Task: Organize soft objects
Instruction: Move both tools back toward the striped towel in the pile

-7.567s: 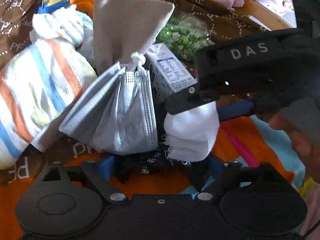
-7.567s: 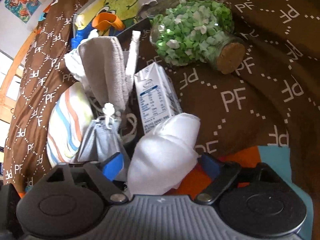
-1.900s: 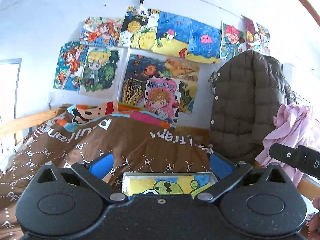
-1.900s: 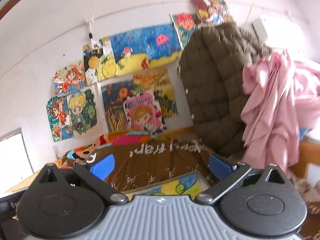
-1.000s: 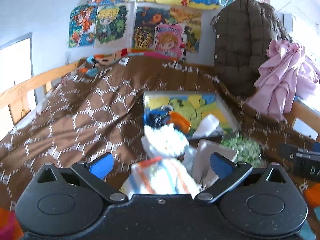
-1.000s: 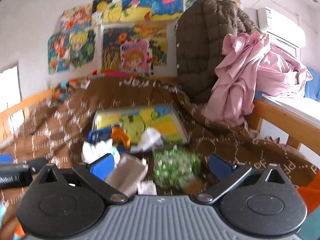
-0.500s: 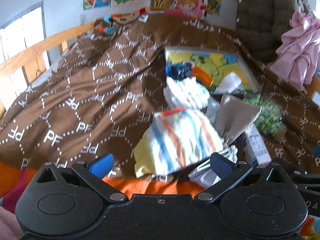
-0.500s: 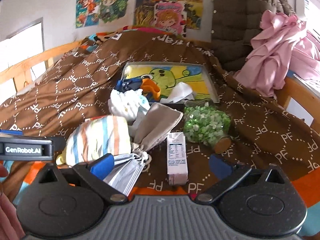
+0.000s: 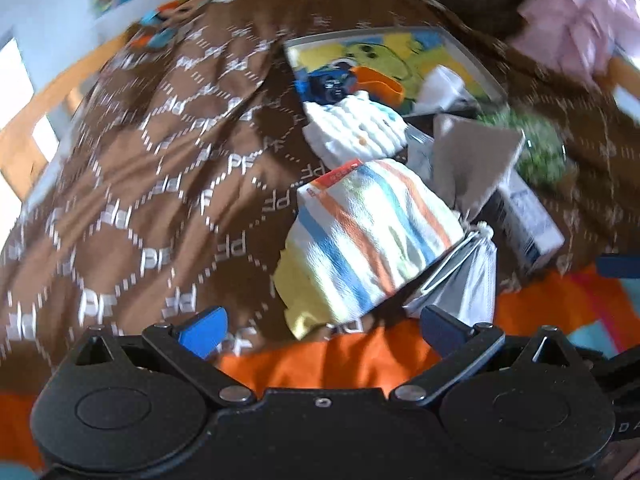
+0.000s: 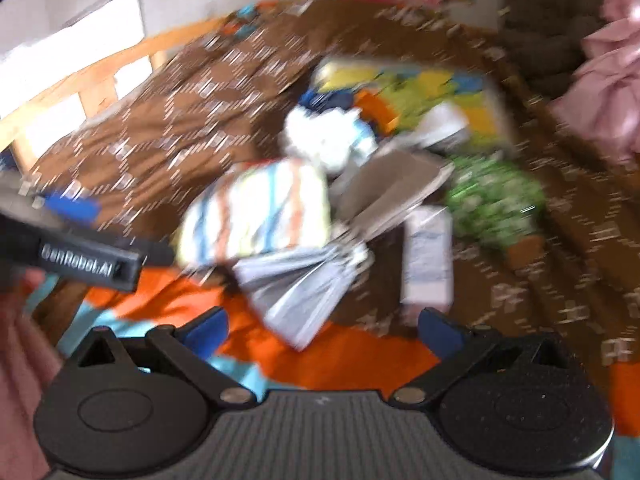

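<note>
A striped towel [image 9: 368, 236] lies on the brown quilt, just ahead of my left gripper [image 9: 324, 330], which is open and empty. A stack of grey face masks [image 9: 464, 288] lies to its right, under a beige cloth pouch [image 9: 476, 160]. A white knitted piece [image 9: 356, 128] lies behind the towel. My right gripper [image 10: 322, 330] is open and empty, in front of the masks [image 10: 308, 284] and the towel [image 10: 260, 212]. The right wrist view is blurred.
A milk carton [image 9: 524, 220] and a jar of green paper stars [image 10: 496, 204] lie right of the pile. A cartoon-printed tray [image 9: 400, 56] holding a blue and orange toy sits behind. A wooden bed rail [image 10: 80, 76] runs on the left. Pink clothing [image 10: 600, 80] hangs at right.
Both grippers have tilted down from the wall and moved closer to the pile. Both views are now blurred by motion. The soft items have not moved.
</note>
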